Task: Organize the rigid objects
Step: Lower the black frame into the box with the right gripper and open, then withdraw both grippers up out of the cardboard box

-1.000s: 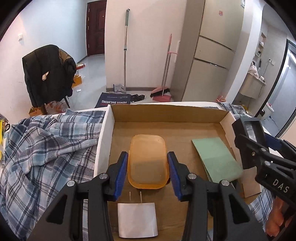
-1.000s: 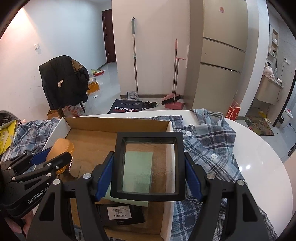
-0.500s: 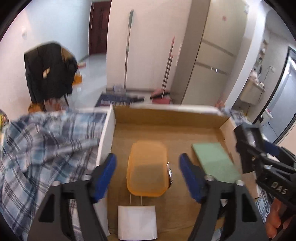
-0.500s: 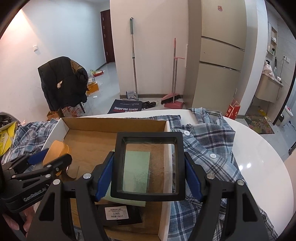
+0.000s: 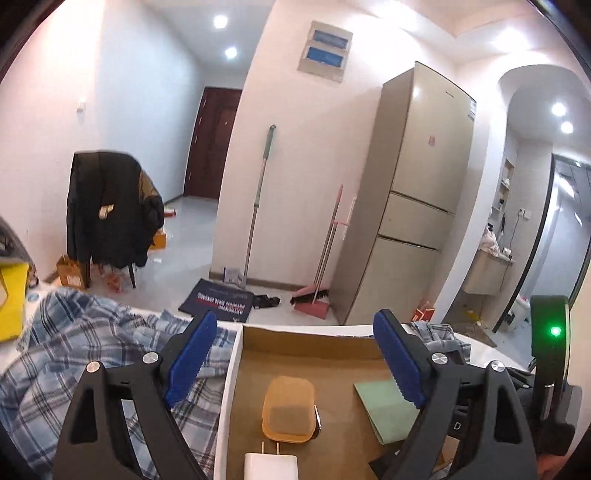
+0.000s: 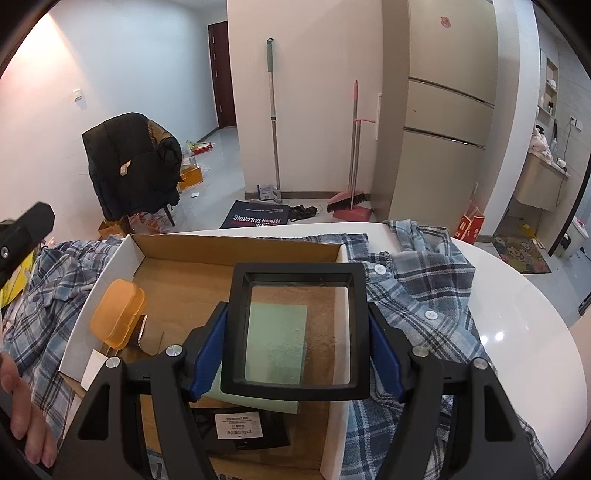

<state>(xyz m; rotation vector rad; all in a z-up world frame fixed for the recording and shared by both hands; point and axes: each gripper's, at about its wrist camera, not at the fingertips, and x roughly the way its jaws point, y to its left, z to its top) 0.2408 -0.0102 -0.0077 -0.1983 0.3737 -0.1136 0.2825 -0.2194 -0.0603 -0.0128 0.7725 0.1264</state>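
While left gripper (image 5: 293,365) jaws open, orange lid (image 5: 289,409) lies below them.

White walls, grey tiled floor (image 5: 184,236). Beige fridge (image 5: 417,206) at 2 o'clock, dark door (image 5: 212,144) at 11. Chair draped in black jacket (image 5: 110,210) at 9. Mop (image 5: 258,206) and pink broom (image 5: 325,254) lean on the wall. Ceiling spotlights (image 5: 220,21) lit.

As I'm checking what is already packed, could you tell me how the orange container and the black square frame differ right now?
The orange container lies free on the floor of the cardboard box; the black square frame is clamped in the right tool above it. The container is rounded and translucent orange; the frame is square-cornered, black, with a clear centre. Both look rigid.
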